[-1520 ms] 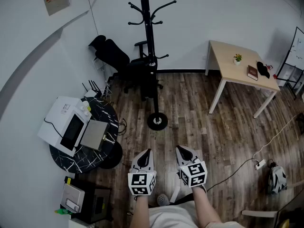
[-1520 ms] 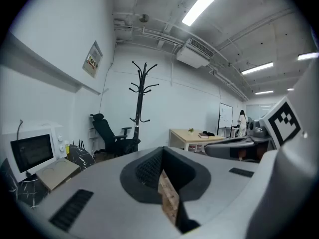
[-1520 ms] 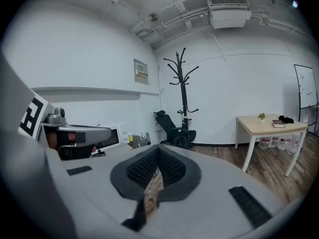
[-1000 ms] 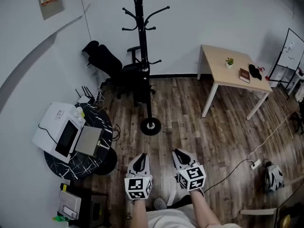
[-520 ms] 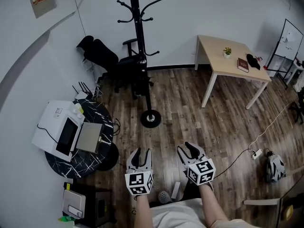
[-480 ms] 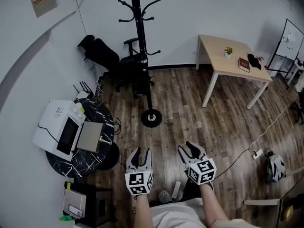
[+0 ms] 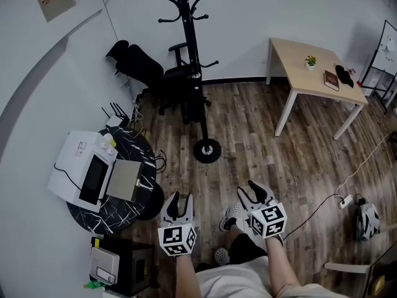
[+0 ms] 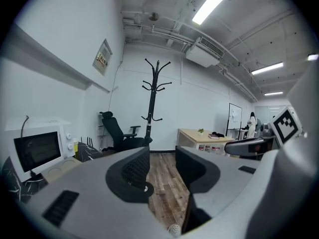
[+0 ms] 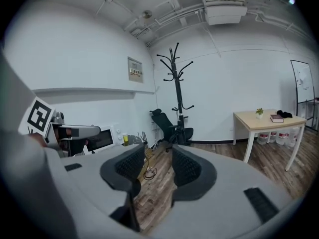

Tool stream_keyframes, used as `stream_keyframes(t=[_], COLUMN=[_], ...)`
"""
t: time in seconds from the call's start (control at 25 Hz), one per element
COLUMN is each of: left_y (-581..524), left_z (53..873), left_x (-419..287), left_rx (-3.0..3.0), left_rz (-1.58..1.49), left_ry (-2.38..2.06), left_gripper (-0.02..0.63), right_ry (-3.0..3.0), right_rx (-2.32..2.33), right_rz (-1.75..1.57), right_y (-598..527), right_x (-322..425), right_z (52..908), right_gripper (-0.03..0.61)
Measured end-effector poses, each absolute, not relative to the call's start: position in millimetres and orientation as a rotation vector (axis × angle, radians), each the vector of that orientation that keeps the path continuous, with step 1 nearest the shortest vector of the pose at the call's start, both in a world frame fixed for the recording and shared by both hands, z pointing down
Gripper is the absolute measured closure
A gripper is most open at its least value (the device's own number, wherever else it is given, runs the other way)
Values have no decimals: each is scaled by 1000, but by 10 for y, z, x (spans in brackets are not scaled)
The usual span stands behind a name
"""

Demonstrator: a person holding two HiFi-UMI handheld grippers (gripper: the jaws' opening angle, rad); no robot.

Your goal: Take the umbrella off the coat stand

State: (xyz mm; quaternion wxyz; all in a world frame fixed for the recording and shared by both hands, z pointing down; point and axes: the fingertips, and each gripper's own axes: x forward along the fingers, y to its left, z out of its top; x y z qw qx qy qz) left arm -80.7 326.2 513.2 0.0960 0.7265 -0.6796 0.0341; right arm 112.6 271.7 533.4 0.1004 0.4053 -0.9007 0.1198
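Note:
The black coat stand [image 7: 193, 54] rises from a round base on the wood floor near the back wall. It also shows far ahead as the coat stand [image 8: 151, 98] and the coat stand [image 9: 177, 93]. A dark folded bundle, likely the umbrella [image 7: 196, 107], hangs low on the pole; it merges with the chair behind. My left gripper [image 7: 179, 198] and right gripper [image 7: 250, 189] are held low and well short of the stand. The jaws of both have just been opening. The left gripper [image 8: 162, 158] and right gripper [image 9: 158, 158] are open with nothing between them.
A black office chair [image 7: 146, 73] stands left of the stand. A round black table [image 7: 139, 151] carries a microwave [image 7: 87, 174]. A wooden table [image 7: 313, 73] is at the right. A cable and power strip [image 7: 344, 200] lie on the floor. The person's shoe [image 7: 231, 216] shows between the grippers.
Both grippers went from shut to open. They now sit lower in the head view, and the person's leg and shoe have come into view between them.

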Motion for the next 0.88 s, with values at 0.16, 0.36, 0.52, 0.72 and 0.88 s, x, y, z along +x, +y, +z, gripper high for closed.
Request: stream_keyframes(t=[0.16,0.36,0.52,0.72,0.88], left_y=[2892,2230,1631,905,371], left_z=[5168,5113,4964,4773,4710], left_x=[-916,-1109,-1256,-1406,-1424], left_rx=[2145,2164,2185,2195,2216], left_rz=[111,167,220,233,235], left_ry=[-2008,-1992,-1991,-2017,-2006], left_gripper=[447,447,448,448,448], right_ry=[-2682,-2704,-2723,-2741,-2759], right_rx=[1168,1154,1171,1163,1155], right_rz=[368,405,444,464,455], right_y=[2310,1619,968,248,-235], right_x=[953,675,524,375,265], right_z=[5394,5407,5320,5222,5145], right_gripper=[393,394,394,400,402])
